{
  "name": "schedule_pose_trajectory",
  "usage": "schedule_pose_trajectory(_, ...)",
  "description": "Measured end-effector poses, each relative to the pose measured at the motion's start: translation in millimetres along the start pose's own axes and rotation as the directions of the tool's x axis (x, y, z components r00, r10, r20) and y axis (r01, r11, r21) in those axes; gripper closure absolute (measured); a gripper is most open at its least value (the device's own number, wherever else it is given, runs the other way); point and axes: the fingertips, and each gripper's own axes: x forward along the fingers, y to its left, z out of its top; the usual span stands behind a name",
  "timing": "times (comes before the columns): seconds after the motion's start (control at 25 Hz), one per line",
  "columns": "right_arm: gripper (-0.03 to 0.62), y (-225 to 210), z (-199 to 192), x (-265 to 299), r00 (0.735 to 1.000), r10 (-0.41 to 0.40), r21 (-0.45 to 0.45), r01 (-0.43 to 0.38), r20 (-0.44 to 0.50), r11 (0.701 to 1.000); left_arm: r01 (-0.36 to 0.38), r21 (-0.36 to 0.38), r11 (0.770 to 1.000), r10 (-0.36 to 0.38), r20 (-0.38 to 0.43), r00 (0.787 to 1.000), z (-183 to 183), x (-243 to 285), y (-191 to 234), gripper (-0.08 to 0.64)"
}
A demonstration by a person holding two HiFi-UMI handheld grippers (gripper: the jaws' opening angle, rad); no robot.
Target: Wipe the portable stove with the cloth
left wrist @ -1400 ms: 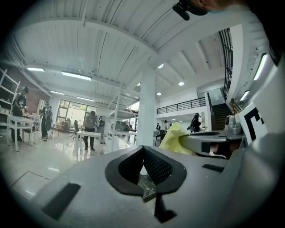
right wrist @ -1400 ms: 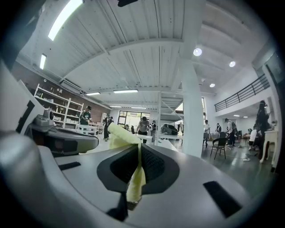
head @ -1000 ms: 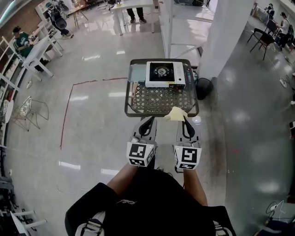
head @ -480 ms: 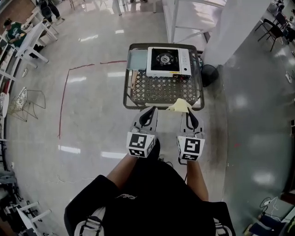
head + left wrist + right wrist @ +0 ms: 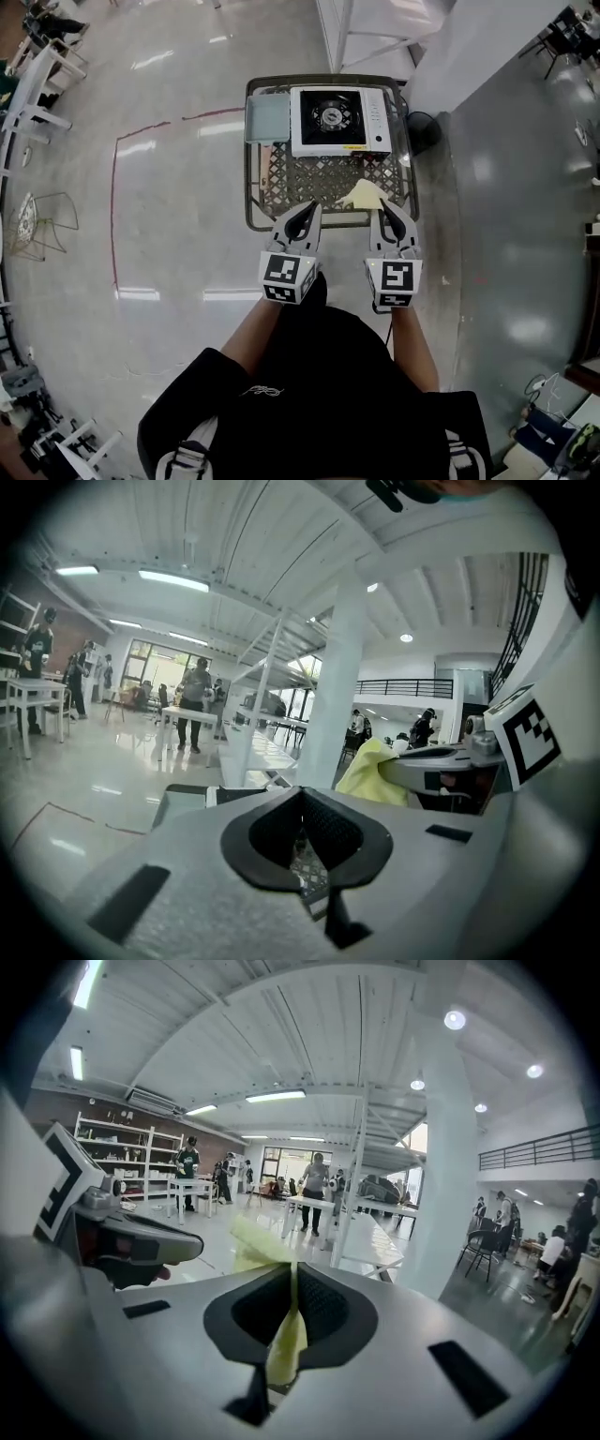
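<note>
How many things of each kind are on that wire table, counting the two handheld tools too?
Stove: 1
Cloth: 1
Grey tray: 1
Tools: 2, left tool and right tool
Total: 5
</note>
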Motion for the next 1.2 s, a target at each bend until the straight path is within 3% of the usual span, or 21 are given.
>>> schedule_pose_trajectory(0.16, 0.581, 9, 4, 33, 0.998, 0.03, -0.026, -0.031, -0.047, 0.999, 0.018, -0.031, 0.999, -0.02, -0.046, 0.999, -3, 18, 31, 0.545)
schedule_pose_trajectory(0.36, 0.581, 25, 5, 69, 0.995, 0.057, -0.059, -0.062, -0.081, 0.996, -0.024, -0.071, 0.997, 0.018, -0.079, 0.997, -13, 27, 74, 0.545)
schedule_pose_trajectory(0.76, 0.581, 48, 7, 130, 0.979, 0.17, -0.083, -0.179, -0.11, 0.98, -0.121, -0.102, 0.987, 0.109, -0.117, 0.987, -23, 41, 122, 0.545)
schedule_pose_trajectory(1.2, 0.581, 25, -27, 195, 0.928, 0.323, -0.073, -0.341, -0.186, 0.937, -0.241, -0.075, 0.968, 0.223, -0.199, 0.954, -29, 103, 146, 0.545)
